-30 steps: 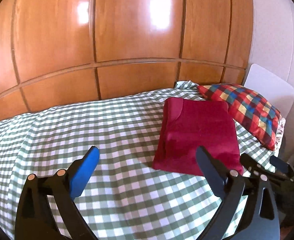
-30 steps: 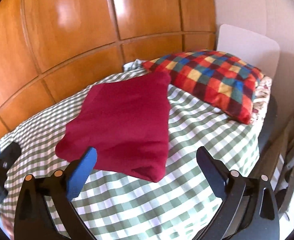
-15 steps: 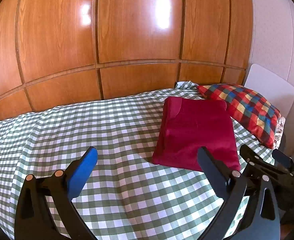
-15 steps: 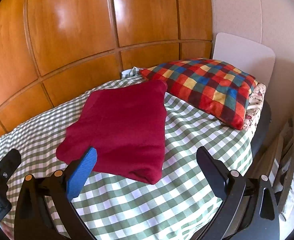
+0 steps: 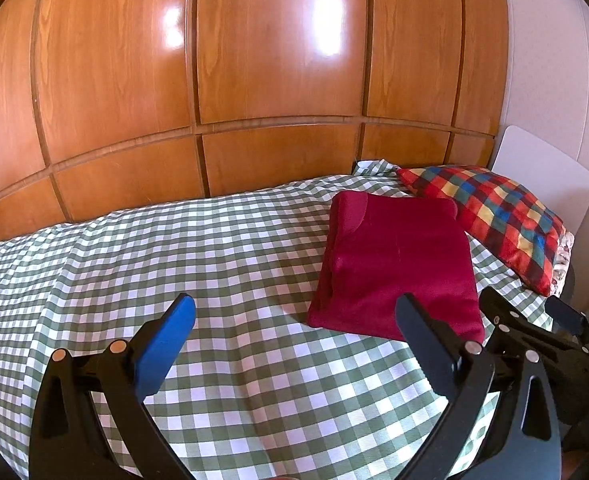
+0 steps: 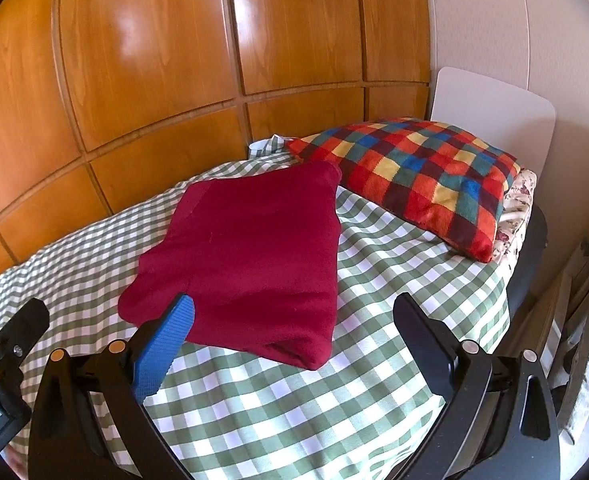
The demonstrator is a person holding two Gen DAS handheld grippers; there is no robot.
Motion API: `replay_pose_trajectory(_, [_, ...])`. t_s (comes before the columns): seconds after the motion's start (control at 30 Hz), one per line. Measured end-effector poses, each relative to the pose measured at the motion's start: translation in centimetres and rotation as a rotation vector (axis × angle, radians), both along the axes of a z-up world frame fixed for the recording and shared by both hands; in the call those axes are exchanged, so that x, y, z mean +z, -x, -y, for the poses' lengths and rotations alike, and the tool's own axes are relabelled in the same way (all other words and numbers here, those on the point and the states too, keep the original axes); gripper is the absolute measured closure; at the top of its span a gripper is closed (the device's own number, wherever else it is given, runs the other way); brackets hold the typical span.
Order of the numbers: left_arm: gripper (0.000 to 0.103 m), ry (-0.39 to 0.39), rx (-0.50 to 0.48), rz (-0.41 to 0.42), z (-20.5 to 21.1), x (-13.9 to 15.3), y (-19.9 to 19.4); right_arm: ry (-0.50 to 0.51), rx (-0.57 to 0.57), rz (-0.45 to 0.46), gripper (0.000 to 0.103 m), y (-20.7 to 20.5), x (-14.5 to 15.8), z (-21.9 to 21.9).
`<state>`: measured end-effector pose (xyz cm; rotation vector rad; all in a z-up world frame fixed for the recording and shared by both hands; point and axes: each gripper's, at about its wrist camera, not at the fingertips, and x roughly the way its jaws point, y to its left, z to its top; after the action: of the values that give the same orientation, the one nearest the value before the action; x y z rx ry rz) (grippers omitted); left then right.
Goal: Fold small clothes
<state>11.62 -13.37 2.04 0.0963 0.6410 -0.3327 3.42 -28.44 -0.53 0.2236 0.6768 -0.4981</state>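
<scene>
A dark red garment (image 5: 398, 264) lies folded into a flat rectangle on the green checked bedspread (image 5: 214, 264), near the pillow end. In the right wrist view the same red garment (image 6: 250, 252) fills the middle, just beyond the fingers. My left gripper (image 5: 294, 316) hangs open above the spread, to the left of the garment, holding nothing. My right gripper (image 6: 294, 312) is open too, near the garment's front edge, with nothing between its fingers. The right gripper's body (image 5: 534, 340) shows at the lower right of the left wrist view.
A multicoloured checked pillow (image 6: 418, 176) leans at the head of the bed against a white headboard (image 6: 494, 108). Wooden wall panels (image 5: 254, 80) run along the far side. The bed's right edge (image 6: 530, 264) drops off beside stacked things (image 6: 586, 320) on the floor.
Both grippers have drawn back and risen a little from the bed, so the folded garment looks slightly farther away. The garment has not moved and both stay open.
</scene>
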Motion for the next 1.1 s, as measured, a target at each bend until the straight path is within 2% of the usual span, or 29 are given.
replay_pose_trajectory(1.1, [0.003, 0.011, 0.018, 0.030, -0.72, 0.99, 0.56, 0.005, 0.026, -0.010, 0.004, -0.36, -0.37, -0.81])
